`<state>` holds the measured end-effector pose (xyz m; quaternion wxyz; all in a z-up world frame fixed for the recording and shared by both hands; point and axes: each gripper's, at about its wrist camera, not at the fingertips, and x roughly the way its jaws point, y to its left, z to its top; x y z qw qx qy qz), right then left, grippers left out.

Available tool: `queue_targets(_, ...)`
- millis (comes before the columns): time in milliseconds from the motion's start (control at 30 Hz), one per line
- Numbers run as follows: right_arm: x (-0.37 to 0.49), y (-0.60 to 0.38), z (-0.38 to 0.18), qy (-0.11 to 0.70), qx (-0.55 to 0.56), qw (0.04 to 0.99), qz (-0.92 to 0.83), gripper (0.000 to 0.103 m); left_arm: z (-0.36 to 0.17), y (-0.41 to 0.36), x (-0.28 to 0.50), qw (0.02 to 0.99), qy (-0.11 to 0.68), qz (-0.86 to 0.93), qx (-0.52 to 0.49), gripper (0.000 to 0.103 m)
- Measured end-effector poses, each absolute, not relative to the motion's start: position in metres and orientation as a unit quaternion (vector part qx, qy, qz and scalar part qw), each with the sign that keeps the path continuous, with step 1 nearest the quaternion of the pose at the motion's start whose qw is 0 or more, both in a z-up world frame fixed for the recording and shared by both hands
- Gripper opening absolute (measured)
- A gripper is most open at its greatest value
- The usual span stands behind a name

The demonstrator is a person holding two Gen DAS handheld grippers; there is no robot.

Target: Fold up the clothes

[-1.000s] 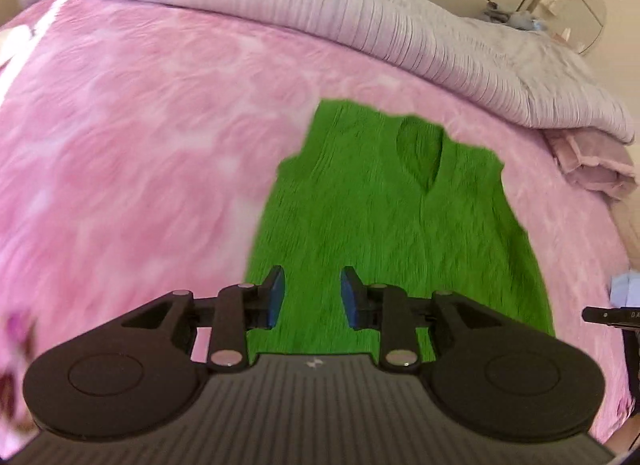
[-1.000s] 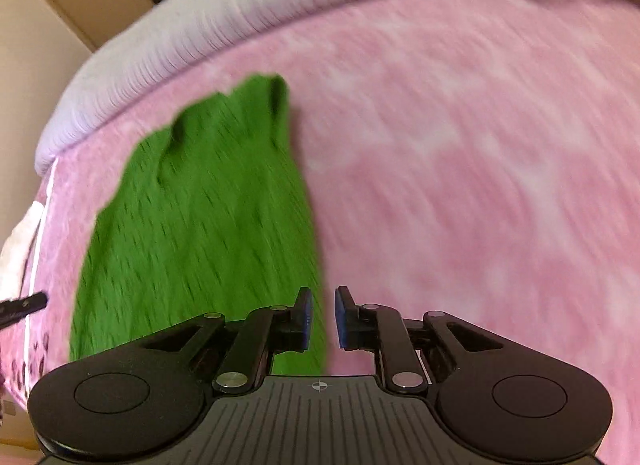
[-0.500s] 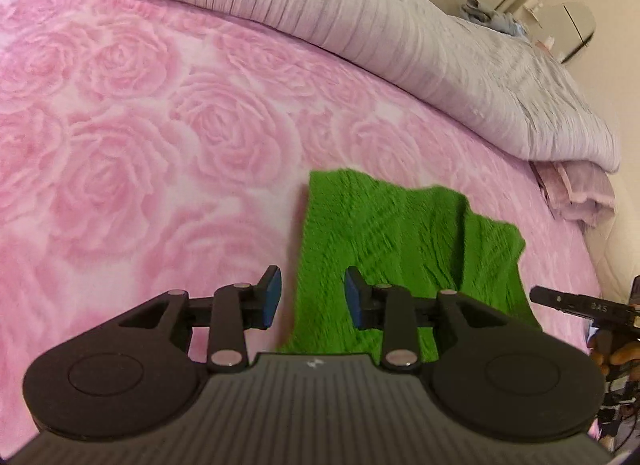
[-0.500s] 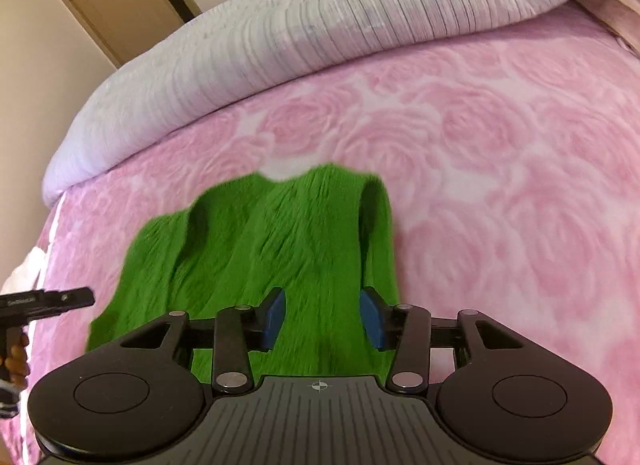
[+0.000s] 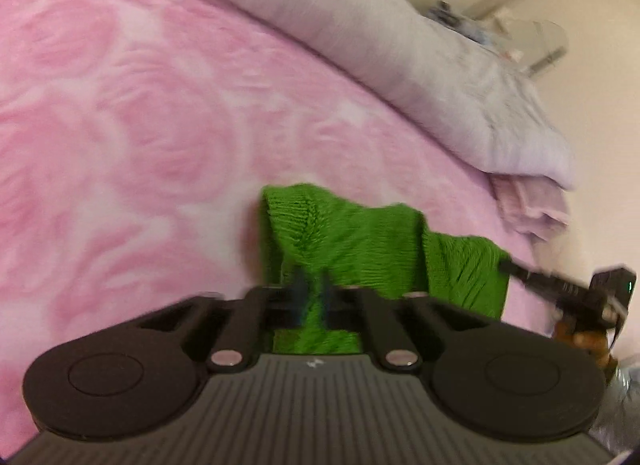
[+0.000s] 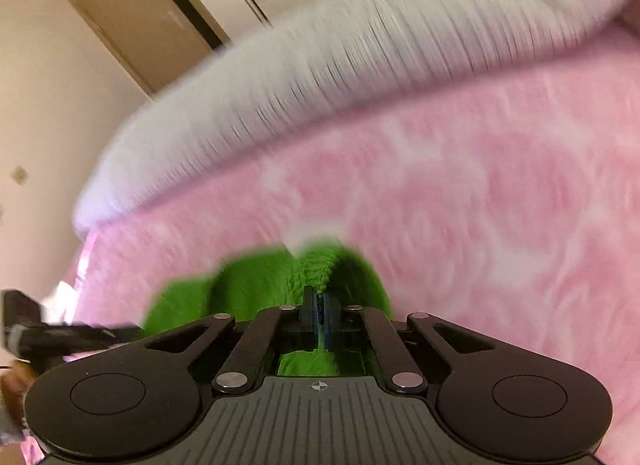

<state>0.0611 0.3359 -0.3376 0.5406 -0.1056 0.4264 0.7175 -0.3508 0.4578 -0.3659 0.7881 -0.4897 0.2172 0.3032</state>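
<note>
A green knit vest (image 5: 360, 241) lies bunched on the pink rose-print bedspread (image 5: 140, 145). My left gripper (image 5: 313, 287) is shut on a fold of its near left edge, with green cloth pinched between the blue pads. In the right wrist view the vest (image 6: 256, 285) rises in a ridge to my right gripper (image 6: 320, 301), which is shut on its near right edge. Each gripper shows in the other's view: the right one (image 5: 508, 267) at the vest's right corner, the left one (image 6: 120, 331) at its left side. Both views are blurred.
A grey ribbed quilt (image 5: 360, 45) runs along the far side of the bed. A folded pale pink cloth (image 5: 532, 205) lies at the far right. A brown door (image 6: 132, 17) and beige wall stand behind the bed. A hand (image 5: 580, 337) holds the right gripper.
Both grippers' jaws went from apart to shut on the vest's near edge. The vest, flat a second ago, is now bunched and pulled up at both pinched corners.
</note>
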Motion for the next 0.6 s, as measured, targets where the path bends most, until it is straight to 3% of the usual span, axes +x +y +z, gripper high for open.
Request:
queue_targets(100, 0.084, 0.339, -0.319, 0.403, -0.103, 0.575, 0.704, 0.000, -0.353, 0.465, -0.333, 0.816, 0.186, 0.270, -0.477, 0.000)
queue_targets(167, 0.098, 0.353, -0.339, 0.424, -0.138, 0.606, 0.659, 0.000, -0.354, 0.469, -0.320, 0.823, 0.191, 0.287, -0.451, 0.001)
queue_targets(267, 0.118, 0.371, -0.370, 0.457, -0.185, 0.648, 0.581, 0.003, -0.375, 0.476, -0.308, 0.789, 0.269, 0.353, -0.425, 0.000)
queue_targets(367, 0.128, 0.369, -0.384, 0.518, -0.152, 0.631, 0.558, 0.007, -0.378, 0.478, -0.319, 0.786, 0.236, 0.346, -0.455, 0.006)
queue_targets(400, 0.129, 0.363, -0.380, 0.517, -0.129, 0.630, 0.565, 0.010, -0.377, 0.479, -0.323, 0.787, 0.217, 0.340, -0.467, 0.021)
queue_targets(433, 0.131, 0.357, -0.376, 0.516, -0.107, 0.630, 0.571, 0.026, -0.377, 0.480, -0.326, 0.787, 0.202, 0.335, -0.477, 0.035)
queue_targets(467, 0.132, 0.353, -0.374, 0.514, -0.090, 0.630, 0.575, 0.047, -0.378, 0.484, -0.326, 0.785, 0.194, 0.333, -0.485, 0.038)
queue_targets(500, 0.132, 0.350, -0.374, 0.513, -0.080, 0.630, 0.577, 0.054, -0.380, 0.488, -0.324, 0.783, 0.191, 0.330, -0.492, 0.038)
queue_targets(600, 0.130, 0.354, -0.382, 0.523, -0.079, 0.626, 0.573, 0.057, -0.393, 0.505, -0.306, 0.777, 0.207, 0.320, -0.501, 0.039)
